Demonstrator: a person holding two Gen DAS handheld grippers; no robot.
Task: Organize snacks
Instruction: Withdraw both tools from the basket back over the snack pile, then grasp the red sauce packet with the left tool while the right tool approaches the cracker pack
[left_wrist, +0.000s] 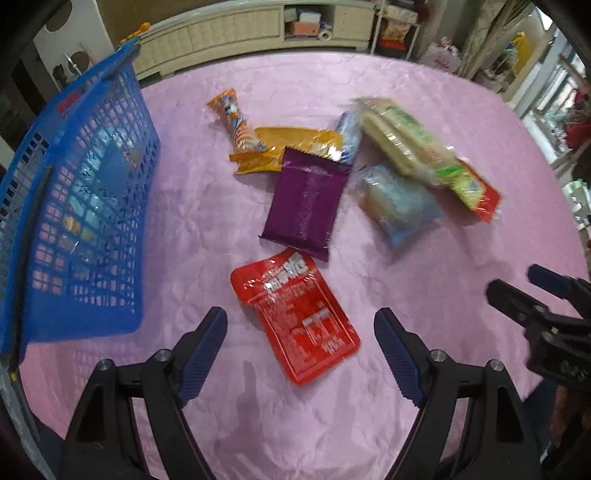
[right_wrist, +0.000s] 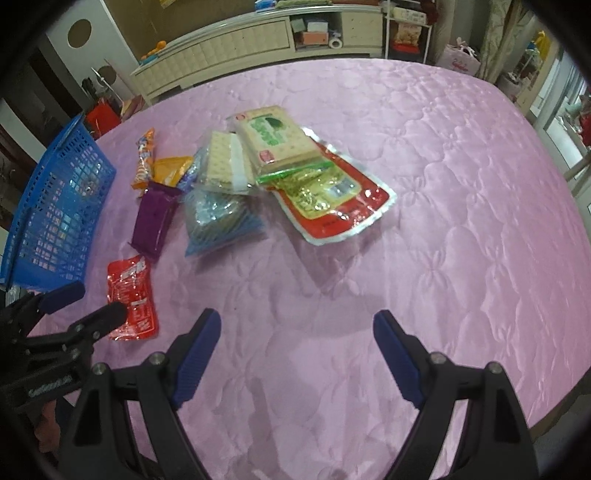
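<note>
The left gripper (left_wrist: 300, 325) and right gripper (right_wrist: 297, 326) both stand spread and empty above the pink cloth (right_wrist: 443, 221). A red packet (left_wrist: 295, 317) lies nearest, the snack pile (left_wrist: 332, 166) beyond; the blue basket (left_wrist: 88, 206) already holds some wrapped snacks.

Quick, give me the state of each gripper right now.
Left gripper: open, holding nothing, fingers either side of the red packet.
Right gripper: open, holding nothing, over the bare pink cloth.
</note>
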